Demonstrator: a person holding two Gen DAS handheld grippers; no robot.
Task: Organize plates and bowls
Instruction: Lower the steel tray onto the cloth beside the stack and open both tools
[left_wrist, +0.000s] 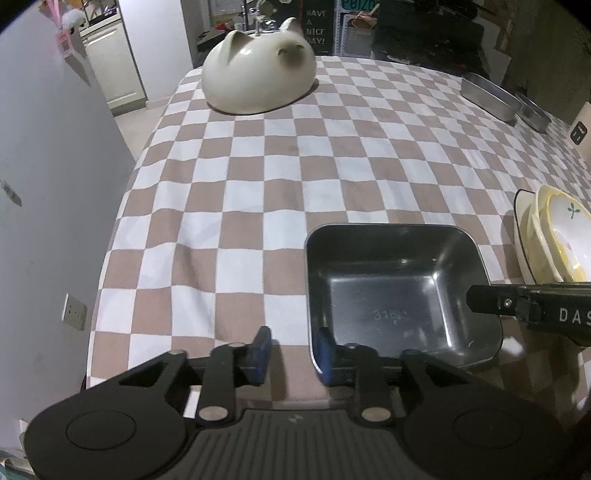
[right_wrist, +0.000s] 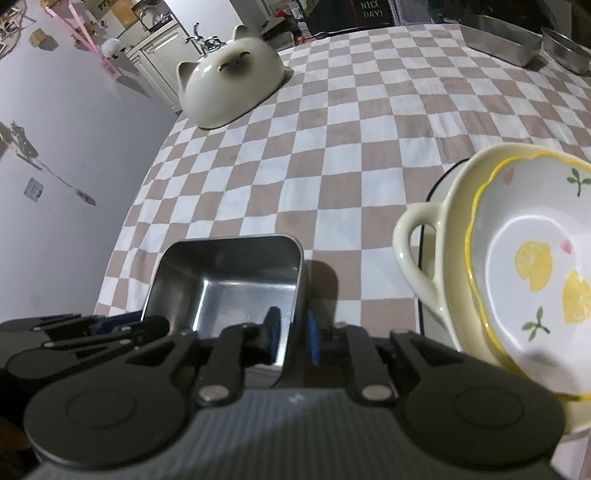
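My left gripper (left_wrist: 291, 356) and right gripper (right_wrist: 291, 338) both straddle walls of the steel tray (left_wrist: 399, 291) on the near bench (left_wrist: 258, 177), jaws apart, not pinching. Risk: lifting w/o clamping drops it; swinging right knocks the bowl stack (right_wrist: 517, 258).

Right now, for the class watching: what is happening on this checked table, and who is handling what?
A person with a gripper in each hand is sorting dishes. Both grippers sit at the square metal tray near the table's front edge. The left gripper straddles its near-left corner with the jaws apart, not pressing. The right gripper straddles its right wall, jaws slightly apart. A stack of yellow and white bowls stands to the right of the tray. A cat-faced bowl lies upside down at the far end.
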